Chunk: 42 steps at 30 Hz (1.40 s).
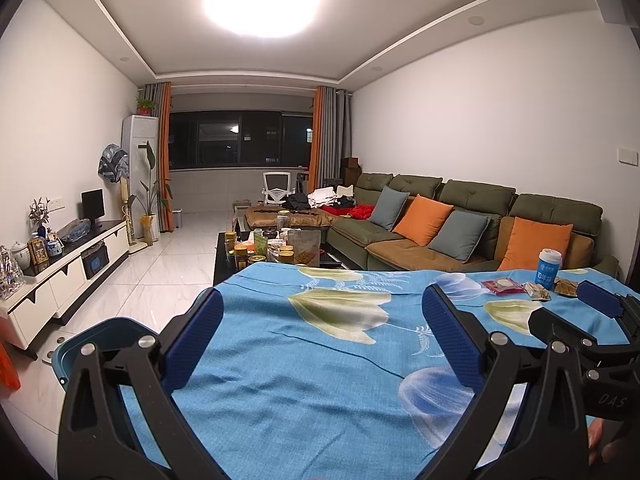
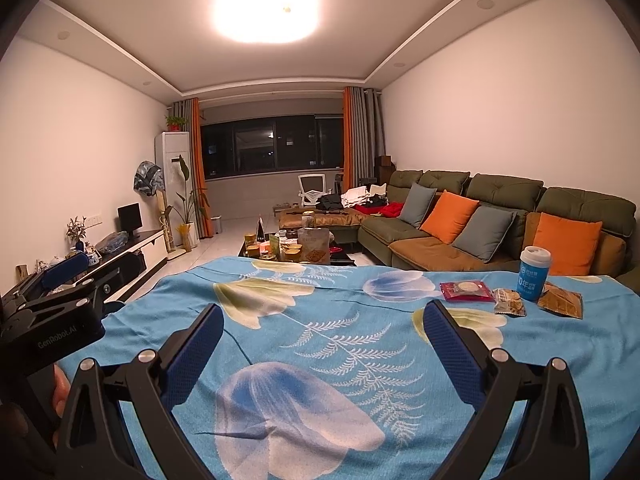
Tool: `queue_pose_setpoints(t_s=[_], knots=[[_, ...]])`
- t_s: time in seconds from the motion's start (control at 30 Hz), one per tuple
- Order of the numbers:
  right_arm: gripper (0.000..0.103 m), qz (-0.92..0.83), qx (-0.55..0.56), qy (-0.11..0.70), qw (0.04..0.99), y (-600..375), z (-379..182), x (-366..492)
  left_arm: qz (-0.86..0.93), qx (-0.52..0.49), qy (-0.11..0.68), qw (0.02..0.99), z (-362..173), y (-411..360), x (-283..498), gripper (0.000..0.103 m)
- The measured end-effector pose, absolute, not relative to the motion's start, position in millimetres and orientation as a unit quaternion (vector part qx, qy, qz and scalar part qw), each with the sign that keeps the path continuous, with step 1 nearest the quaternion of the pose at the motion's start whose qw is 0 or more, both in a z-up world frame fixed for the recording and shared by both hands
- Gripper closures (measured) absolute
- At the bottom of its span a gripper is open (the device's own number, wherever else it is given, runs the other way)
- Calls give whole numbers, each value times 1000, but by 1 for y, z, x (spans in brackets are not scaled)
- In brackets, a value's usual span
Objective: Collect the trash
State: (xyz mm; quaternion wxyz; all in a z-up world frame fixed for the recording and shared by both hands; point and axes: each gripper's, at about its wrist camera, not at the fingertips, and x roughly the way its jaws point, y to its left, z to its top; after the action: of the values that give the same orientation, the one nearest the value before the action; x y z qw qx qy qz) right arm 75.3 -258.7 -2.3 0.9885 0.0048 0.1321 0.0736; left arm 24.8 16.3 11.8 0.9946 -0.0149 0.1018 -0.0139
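Note:
On the blue floral tablecloth (image 2: pixel 320 360), at the far right, lie a red wrapper (image 2: pixel 466 291), a small crumpled wrapper (image 2: pixel 509 302) and a brown wrapper (image 2: pixel 560 302), beside an upright blue-and-white cup (image 2: pixel 534 274). My right gripper (image 2: pixel 323 312) is open over bare cloth, short of and left of them, holding nothing. My left gripper (image 1: pixel 323 298) is also open and empty over the cloth, further left. In the left wrist view the red wrapper (image 1: pixel 502 285) and cup (image 1: pixel 549 266) sit far right. A blue bin (image 1: pixel 96 344) stands below the table's left edge.
Beyond the table is a dark coffee table (image 1: pixel 224 256) crowded with jars and snack bags. A green sofa (image 2: pixel 500 216) with orange and grey cushions runs along the right wall. A white TV cabinet (image 1: pixel 72 272) lines the left wall, with tiled floor (image 1: pixel 160 272) between.

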Motion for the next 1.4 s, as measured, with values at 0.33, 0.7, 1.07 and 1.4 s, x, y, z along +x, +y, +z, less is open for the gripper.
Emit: queue_pose_setpoints(t_s=[0.33,0.7,1.07,1.4], knots=[[7,73,5,130,989,-259,-1,77,-13,-16,101,995,14,18,25,5],[7,72,5,129,989,-260,-1,78,-12,-15,100,995,16,17,26,5],[7,70,3,128,989,-261,-1,80,-12,-15,99,995,16,16,27,5],[7,70,3,127,989,-261,-2,80,-11,-14,99,995,17,15,28,5]])
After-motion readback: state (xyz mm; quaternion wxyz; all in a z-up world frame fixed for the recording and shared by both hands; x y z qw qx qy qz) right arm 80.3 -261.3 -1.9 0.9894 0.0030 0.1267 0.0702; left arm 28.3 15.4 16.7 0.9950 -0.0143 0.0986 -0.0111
